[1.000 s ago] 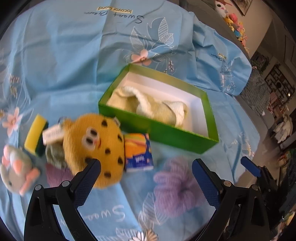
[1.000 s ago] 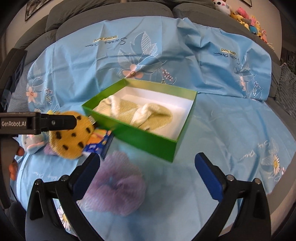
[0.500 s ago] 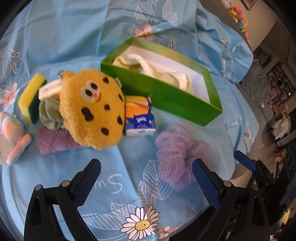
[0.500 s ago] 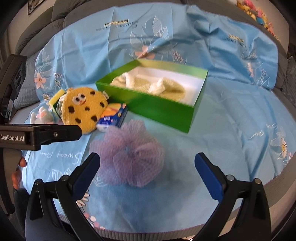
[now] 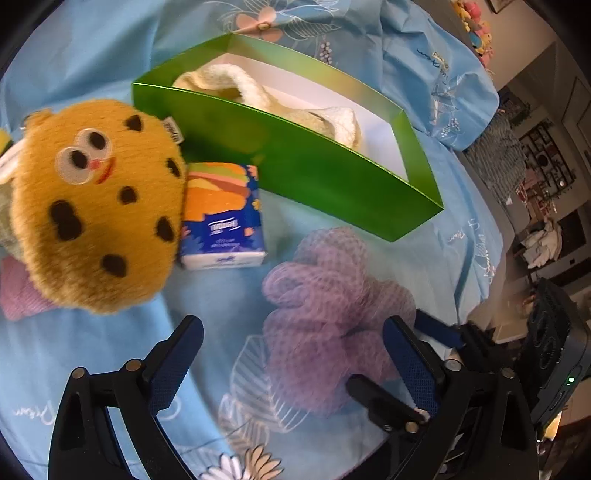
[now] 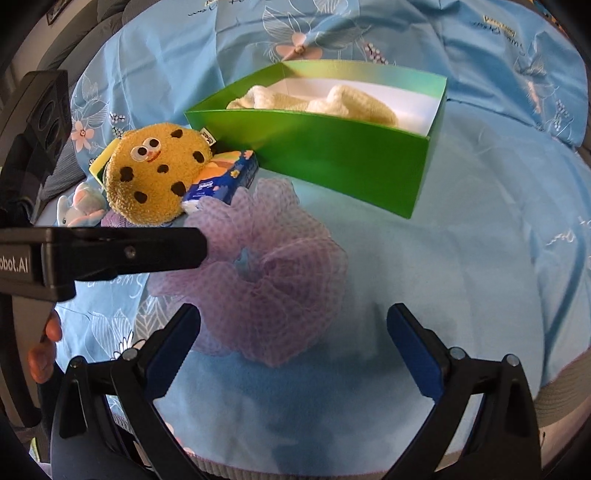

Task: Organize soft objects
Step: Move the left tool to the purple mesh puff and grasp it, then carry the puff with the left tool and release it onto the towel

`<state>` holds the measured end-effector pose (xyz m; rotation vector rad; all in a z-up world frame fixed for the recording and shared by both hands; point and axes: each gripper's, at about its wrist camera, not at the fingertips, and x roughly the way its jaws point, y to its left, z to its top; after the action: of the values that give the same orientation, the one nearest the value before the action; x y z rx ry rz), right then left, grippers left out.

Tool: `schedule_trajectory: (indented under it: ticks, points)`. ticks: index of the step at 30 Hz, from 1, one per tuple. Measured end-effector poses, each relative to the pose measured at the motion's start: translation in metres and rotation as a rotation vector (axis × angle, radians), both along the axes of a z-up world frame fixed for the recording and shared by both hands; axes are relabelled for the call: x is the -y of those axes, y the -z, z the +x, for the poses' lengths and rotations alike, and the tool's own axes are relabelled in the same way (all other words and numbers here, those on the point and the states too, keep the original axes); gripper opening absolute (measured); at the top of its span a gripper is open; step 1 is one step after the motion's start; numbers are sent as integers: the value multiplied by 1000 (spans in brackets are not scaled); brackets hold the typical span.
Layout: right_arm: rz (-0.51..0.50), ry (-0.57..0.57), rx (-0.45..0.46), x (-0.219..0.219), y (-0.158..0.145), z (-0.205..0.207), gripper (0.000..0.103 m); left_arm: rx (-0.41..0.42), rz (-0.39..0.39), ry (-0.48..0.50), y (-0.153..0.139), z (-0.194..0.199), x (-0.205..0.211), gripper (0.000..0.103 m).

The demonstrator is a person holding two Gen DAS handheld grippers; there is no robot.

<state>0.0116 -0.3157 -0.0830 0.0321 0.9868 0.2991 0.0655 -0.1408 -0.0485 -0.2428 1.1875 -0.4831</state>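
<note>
Soft objects lay mostly unsorted. Only a cream fleece cloth [image 6: 332, 101] sat inside the green box [image 6: 343, 155], which stood ahead of both sets of jaws. Judging by that, the job was barely begun.

The purple mesh pouf [image 6: 258, 273] lay on the blue floral sheet [image 6: 480, 258], just ahead of the right gripper [image 6: 295, 350], whose jaws stood wide and empty. It looked like the next thing to go in. The left gripper [image 5: 291, 365], jaws also wide and holding nothing, hung near the same pouf, which sat ahead and toward its right finger.

Ahead and left of both jaws, the cookie plush [image 5: 92, 206] touched a tissue pack [image 5: 221, 218]. A pink cloth [image 5: 18, 295] showed beneath the plush. Farther left lay a small pale plush [image 6: 79, 210] and a yellow-green sponge [image 6: 98, 166], mostly hidden. All of these seemed still to be boxed.

The sheet covered a grey sofa [image 6: 92, 22], not a desk. Its soft, creased surface would give under pressure. Beyond the box, more stuffed toys [image 5: 476, 26] lined the sofa back, and cluttered shelves [image 5: 543, 170] showed off to the right.
</note>
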Motion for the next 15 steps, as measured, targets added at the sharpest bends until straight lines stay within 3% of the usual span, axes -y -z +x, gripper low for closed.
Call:
schedule_trajectory:
  ticks: [1,3,7,10,12,15]
  points:
    - [11,-2,-9,1,2,2,94,-7,-10,2,1,1,1,85]
    - [25,-11,-18,2,5,4,82,-16,-13,11,5,3,5,62]
    - [29,-38,-4,-1,5,5,66,-26,-2,19,9,4,8,45]
    - [38,-52,-4,-2,5,7,45,-34,-35,16,10,4,5,31]
    - [50,-65,-3,-4,5,8,25,-31,-57,14,9,3,3,22]
    - [48,-90,23,-11,1,4,13,-17,-87,15,5,0,0,13]
